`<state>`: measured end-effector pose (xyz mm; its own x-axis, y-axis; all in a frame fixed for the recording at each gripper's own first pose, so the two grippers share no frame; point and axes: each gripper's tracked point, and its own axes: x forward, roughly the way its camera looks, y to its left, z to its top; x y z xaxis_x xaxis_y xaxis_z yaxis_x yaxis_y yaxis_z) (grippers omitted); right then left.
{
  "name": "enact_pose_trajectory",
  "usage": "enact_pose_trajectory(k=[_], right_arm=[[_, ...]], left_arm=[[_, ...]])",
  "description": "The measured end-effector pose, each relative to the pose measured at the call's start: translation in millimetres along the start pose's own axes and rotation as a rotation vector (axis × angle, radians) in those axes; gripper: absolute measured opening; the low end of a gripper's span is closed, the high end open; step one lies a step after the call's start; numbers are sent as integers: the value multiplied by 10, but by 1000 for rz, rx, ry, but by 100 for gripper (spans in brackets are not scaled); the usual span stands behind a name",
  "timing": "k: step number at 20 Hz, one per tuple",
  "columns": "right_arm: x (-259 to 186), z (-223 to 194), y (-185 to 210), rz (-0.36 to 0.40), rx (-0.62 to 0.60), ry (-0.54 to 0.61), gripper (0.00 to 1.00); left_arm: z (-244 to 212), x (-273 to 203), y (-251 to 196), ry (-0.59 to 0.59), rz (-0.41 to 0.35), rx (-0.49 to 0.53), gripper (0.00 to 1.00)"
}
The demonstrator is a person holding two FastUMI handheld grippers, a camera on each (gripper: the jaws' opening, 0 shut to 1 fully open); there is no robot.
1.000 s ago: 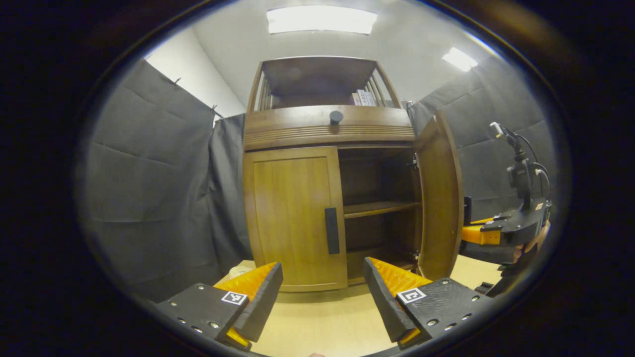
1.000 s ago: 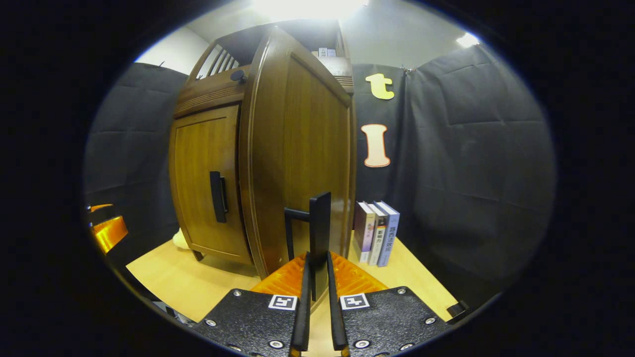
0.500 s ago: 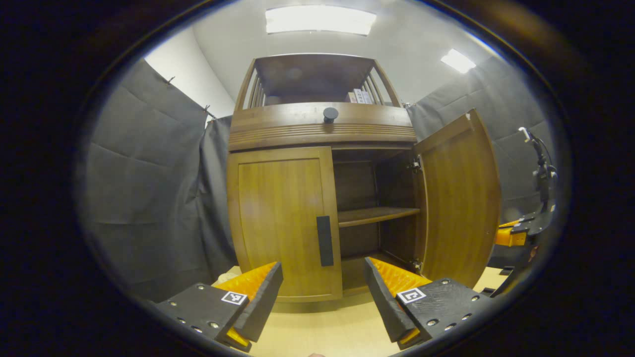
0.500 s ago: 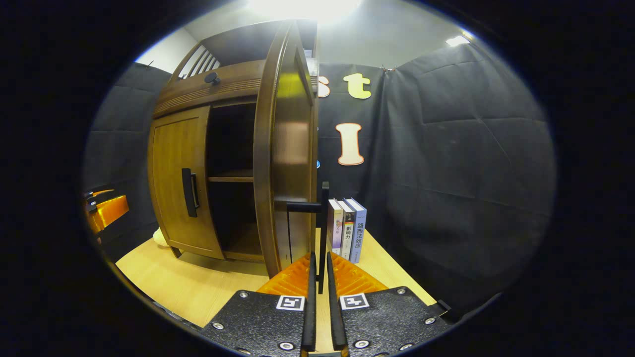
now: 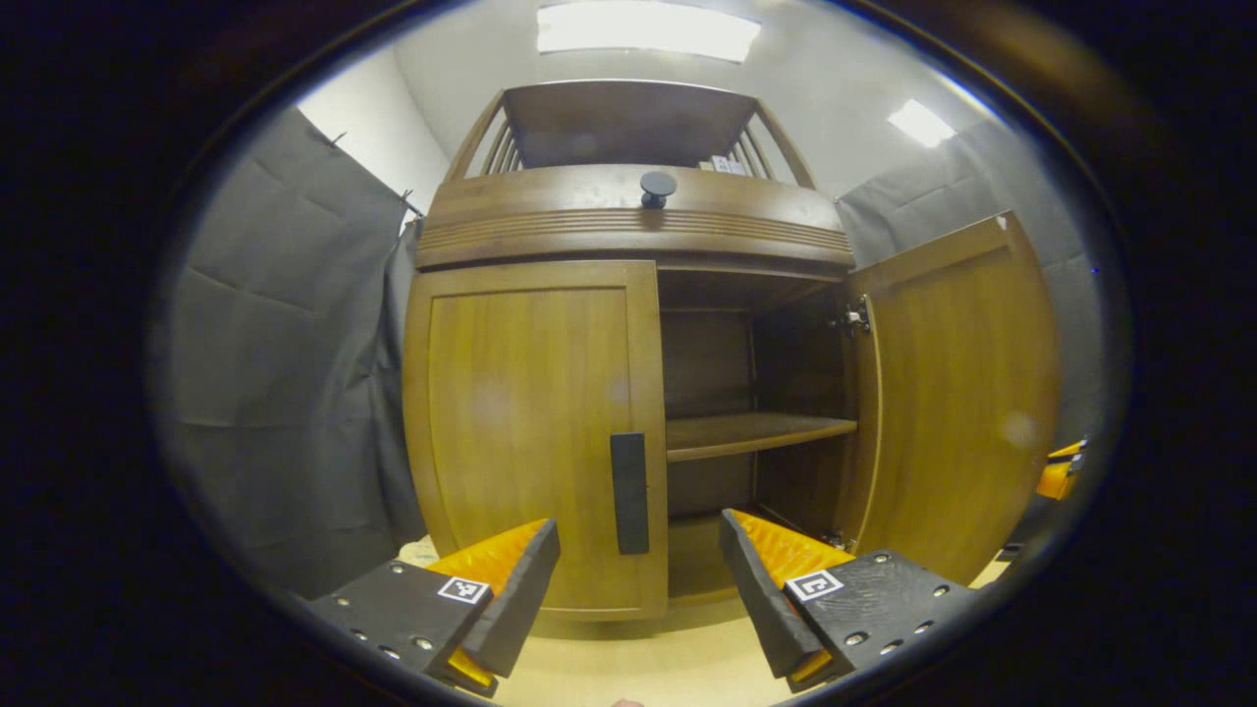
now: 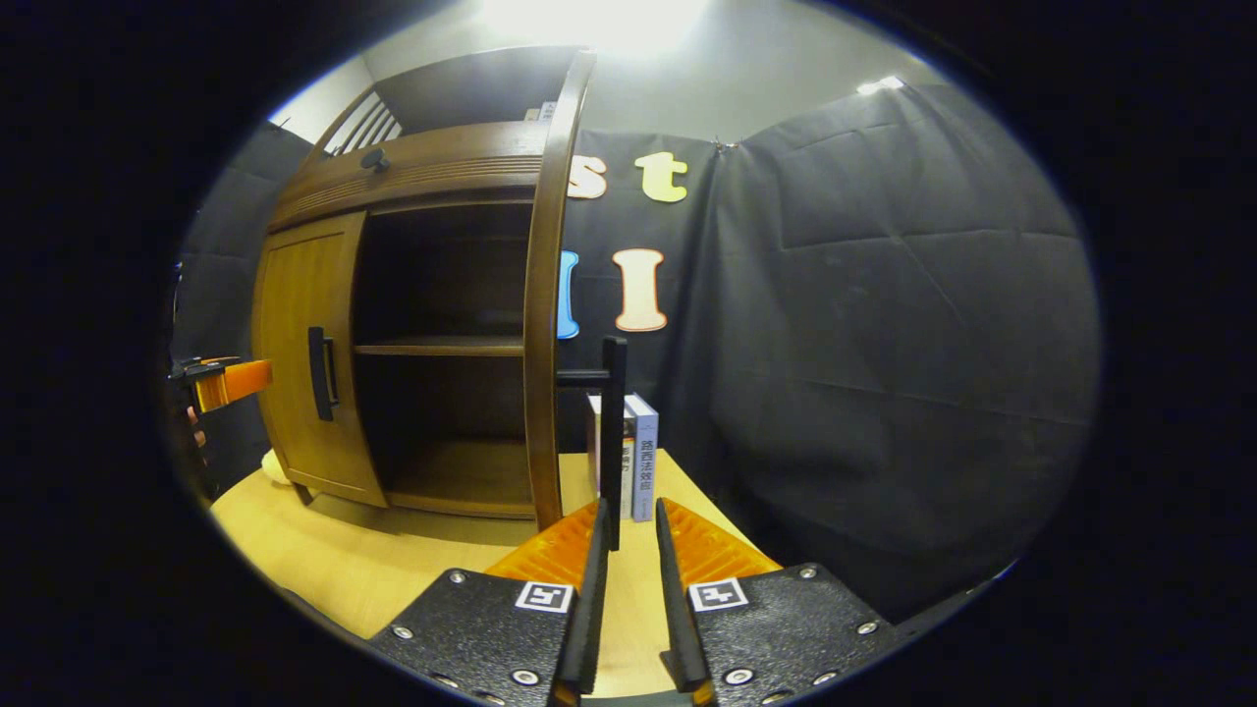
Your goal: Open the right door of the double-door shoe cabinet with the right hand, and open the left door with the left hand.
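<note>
The wooden shoe cabinet (image 5: 628, 226) fills the left gripper view. Its left door (image 5: 520, 422) is closed, with a black handle (image 5: 628, 493) on its right edge. My left gripper (image 5: 638, 589) is open just in front of and below that handle, not touching it. The right door (image 5: 957, 393) stands wide open, baring a shelf (image 5: 756, 432). In the right gripper view that door (image 6: 540, 324) is edge-on. Its black handle (image 6: 614, 432) ends at the tips of my right gripper (image 6: 628, 550), whose fingers stand slightly parted, with a gap beside the handle. The left gripper (image 6: 231, 381) shows at the far left.
The cabinet stands on a light wood table (image 6: 344, 560). Three books (image 6: 633, 462) stand upright behind the open right door. A black knob (image 5: 657, 185) sits on the drawer front above the doors. Black cloth walls (image 6: 884, 344) close in behind and to the sides.
The right door swung further open with the right gripper. That gripper's fingers have parted slightly from the handle. My left gripper moved closer to the left door.
</note>
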<state>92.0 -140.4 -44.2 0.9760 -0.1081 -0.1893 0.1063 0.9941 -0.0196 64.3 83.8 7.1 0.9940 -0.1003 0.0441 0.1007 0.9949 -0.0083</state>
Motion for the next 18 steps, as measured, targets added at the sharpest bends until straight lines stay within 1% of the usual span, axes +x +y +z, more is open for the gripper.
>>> enact_pose_trajectory(k=[1, 2, 3, 5, 6, 7, 9, 10, 11, 12, 13, 15, 16, 18], right_arm=[[2, 18, -80, -15, 16, -10, 37], [-4, 20, -115, -16, 35, -17, 48], [-20, -1, -158, -24, 51, -21, 59], [-26, -7, -231, -36, 74, -23, 82], [-37, -5, -237, -30, 82, -24, 87], [-100, 33, -248, -21, 88, -28, 93], [-180, -7, -256, -18, 78, -36, 94], [-215, -30, -274, -22, 67, -37, 94], [-246, -61, -295, -23, 56, -32, 94], [-254, -83, -302, -26, 53, -31, 92], [-287, -110, -323, -27, 58, -30, 93], [-323, -147, -362, -34, 75, -30, 92], [-329, -160, -389, -41, 79, -26, 93], [-323, -215, -440, -56, 79, -16, 94]], left_arm=[[-12, 30, 2, 6, 0, 2, 100], [-21, 50, -3, 13, -2, -2, 87], [-16, 71, -19, 12, -3, -9, 87], [-16, 134, -20, 10, 3, -15, 100], [-21, 164, -6, 12, 9, -13, 100], [-22, 197, 6, 10, 14, -11, 93], [-29, 253, 15, 11, 19, -14, 93], [-41, 279, 30, 13, 22, -13, 87], [-55, 314, 41, 18, 27, -11, 87], [-70, 338, 56, 22, 32, -15, 93], [-97, 359, 50, 30, 31, -22, 93], [-151, 391, 42, 55, 29, -33, 94], [-180, 402, 54, 67, 32, -33, 95], [-229, 418, 75, 93, 42, -32, 97]])
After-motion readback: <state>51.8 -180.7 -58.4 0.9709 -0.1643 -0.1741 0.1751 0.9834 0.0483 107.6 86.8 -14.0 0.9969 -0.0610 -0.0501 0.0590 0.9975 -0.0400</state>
